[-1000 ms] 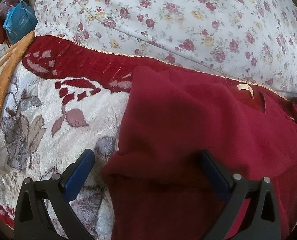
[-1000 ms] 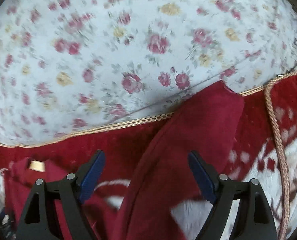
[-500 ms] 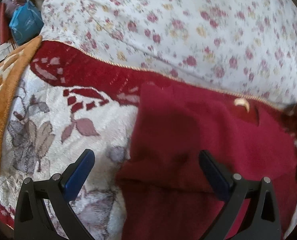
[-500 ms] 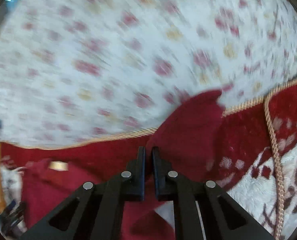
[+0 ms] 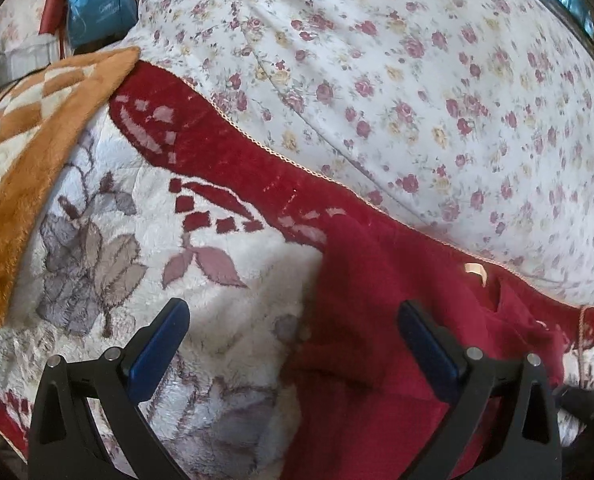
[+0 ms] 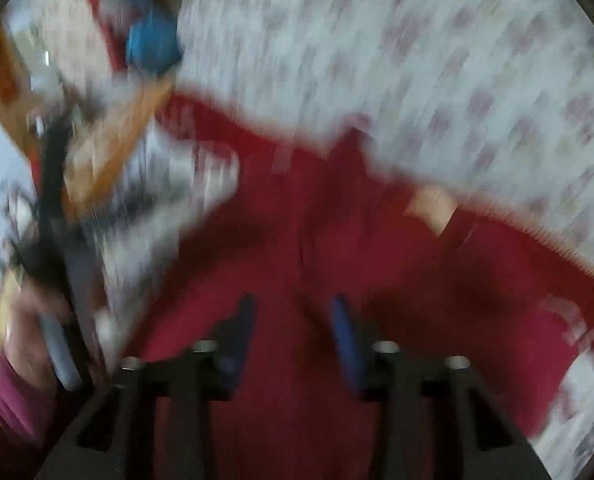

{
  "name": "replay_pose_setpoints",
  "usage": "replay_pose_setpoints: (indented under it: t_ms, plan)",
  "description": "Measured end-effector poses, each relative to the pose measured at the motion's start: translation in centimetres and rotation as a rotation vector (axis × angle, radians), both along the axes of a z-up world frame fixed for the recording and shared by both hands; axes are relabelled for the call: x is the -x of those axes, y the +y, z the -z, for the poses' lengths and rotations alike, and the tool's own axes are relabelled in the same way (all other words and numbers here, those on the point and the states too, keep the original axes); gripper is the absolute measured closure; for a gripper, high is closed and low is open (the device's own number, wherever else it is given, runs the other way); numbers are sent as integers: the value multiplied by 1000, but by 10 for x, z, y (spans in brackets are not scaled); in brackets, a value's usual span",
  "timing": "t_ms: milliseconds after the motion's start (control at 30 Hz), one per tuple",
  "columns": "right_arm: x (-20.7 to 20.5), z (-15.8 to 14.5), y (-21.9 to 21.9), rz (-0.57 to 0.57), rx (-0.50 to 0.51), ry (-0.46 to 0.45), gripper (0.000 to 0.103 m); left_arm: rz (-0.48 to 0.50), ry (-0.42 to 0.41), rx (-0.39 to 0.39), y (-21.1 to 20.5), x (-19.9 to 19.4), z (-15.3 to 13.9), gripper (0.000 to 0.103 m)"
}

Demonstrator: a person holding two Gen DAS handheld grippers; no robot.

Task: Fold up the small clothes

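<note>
Surface: plush blanket [image 5: 233, 304] with red border and leaf pattern, floral sheet [image 5: 437, 92] behind, orange checked throw [image 5: 29, 148] at left.
Garment: dark red top [image 5: 377, 320] lies flat on the blanket, neck label [image 5: 475, 270] up near the border, likely spread for folding.
Left gripper [image 5: 293, 340]: wide open, holds nothing, hovering over the garment's left edge, probably out of the way.
Right gripper [image 6: 293, 328]: view badly blurred; jaws have just been opening, part open over red cloth, pads not seen pressing it.
Person: hand [image 6: 29, 328] and purple sleeve at left of right view.
Step guess: sleeve just folded in.
</note>
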State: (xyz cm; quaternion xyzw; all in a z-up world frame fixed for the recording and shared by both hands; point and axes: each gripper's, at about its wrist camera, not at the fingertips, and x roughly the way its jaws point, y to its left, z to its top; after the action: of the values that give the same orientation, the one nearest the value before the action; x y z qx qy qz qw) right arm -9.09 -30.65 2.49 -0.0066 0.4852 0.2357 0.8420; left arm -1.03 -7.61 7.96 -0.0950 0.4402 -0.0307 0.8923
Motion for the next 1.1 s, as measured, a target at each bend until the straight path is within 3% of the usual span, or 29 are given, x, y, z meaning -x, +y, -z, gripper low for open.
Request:
replay_pose_setpoints:
  t_ms: [67,133,200,267,400,500,600,667,700,733,767,833,967,1000,1033,1067,1100]
  plan:
    - [11,6,-3,20,43,-15,56,12,-6,-7,-3,1,-1,0]
    - [16,-6,-19,53,1,-36,54,23,-10,-13,-7,0,-1,0]
    - [25,-20,-43,120,-36,-78,38,35,-14,1,-13,-1,-2,0]
    - [28,-33,-68,200,-42,-116,31,57,-16,15,-20,-3,-2,0]
    - [46,-38,-127,347,-89,-102,30,114,5,55,-41,-12,3,0]
    - [61,-30,-157,407,-94,-89,29,148,66,88,-58,-26,16,0]
    - [66,-23,-178,453,-109,-80,29,143,95,68,-72,-38,30,5]
    - [66,-18,-189,482,-116,-77,29,142,95,65,-76,-44,34,25]
    - [64,-14,-195,507,-113,-75,27,148,91,78,-77,-45,35,30]
    - [63,-12,-201,527,-108,-73,26,157,86,101,-78,-47,36,42]
    - [60,-8,-207,559,-103,-68,24,166,87,121,-78,-47,37,62]
    - [49,0,-218,614,-124,-55,24,177,90,122,-80,-47,38,86]
    - [18,23,-227,660,-222,12,23,212,22,114,-80,-33,18,95]
    - [5,35,-225,651,-254,66,30,222,3,118,-80,-29,12,95]
    - [0,37,-222,645,-247,84,47,231,-16,121,-78,-24,6,96]
    - [-4,33,-217,638,-180,60,77,233,-24,123,-75,-19,2,96]
    - [-5,23,-212,616,-118,8,86,232,-27,125,-73,-16,0,96]
